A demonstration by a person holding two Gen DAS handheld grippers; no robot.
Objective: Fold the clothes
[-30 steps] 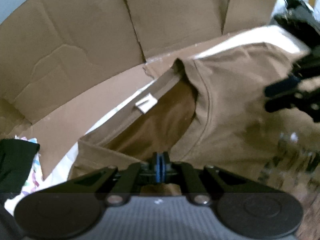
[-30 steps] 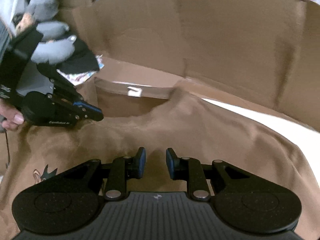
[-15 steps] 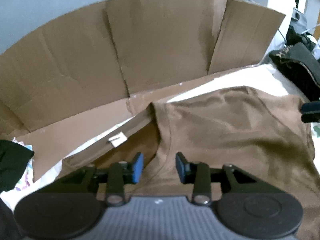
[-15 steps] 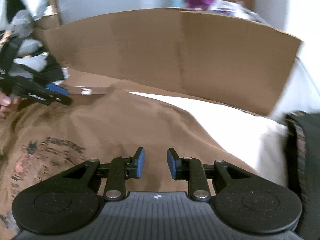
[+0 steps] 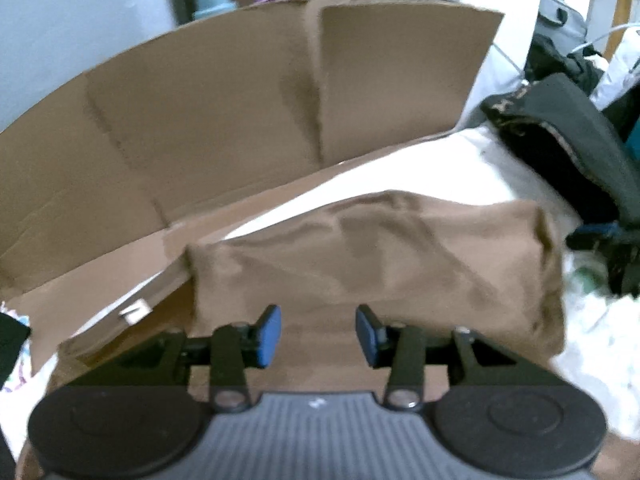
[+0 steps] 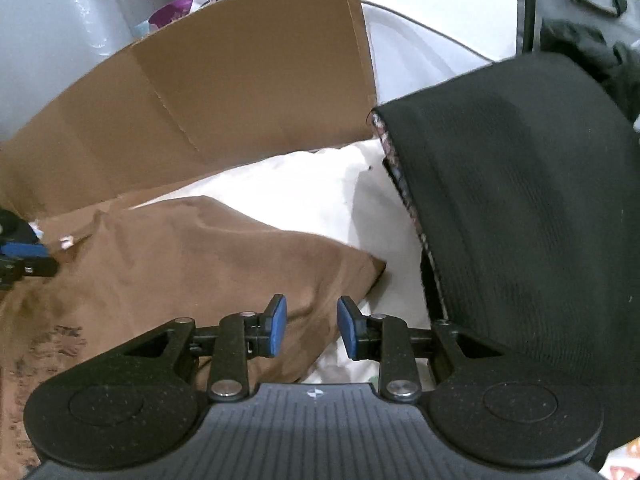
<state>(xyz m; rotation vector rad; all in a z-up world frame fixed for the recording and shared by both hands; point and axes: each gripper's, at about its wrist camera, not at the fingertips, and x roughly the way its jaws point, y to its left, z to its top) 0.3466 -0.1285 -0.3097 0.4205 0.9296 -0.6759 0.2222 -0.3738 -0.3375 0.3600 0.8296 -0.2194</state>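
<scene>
Seemingly empty, both tongs point(image 5: 318, 336) point(image 6: 308, 330) gape — left widening — above the brown shirt point(image 5: 380, 256) beside cardboard point(image 5: 240, 112).

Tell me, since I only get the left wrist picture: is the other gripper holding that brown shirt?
Observer: No. The right gripper is open above the brown shirt's corner, with nothing pinched between its pads.
Operator: Is the shirt plain all over?
Observer: No. A dark printed graphic shows on it at the lower left of the right wrist view.
Operator: Does the shirt touch the black garment beside it?
Observer: No. A strip of white sheet shows between the shirt's corner and the black garment.
</scene>
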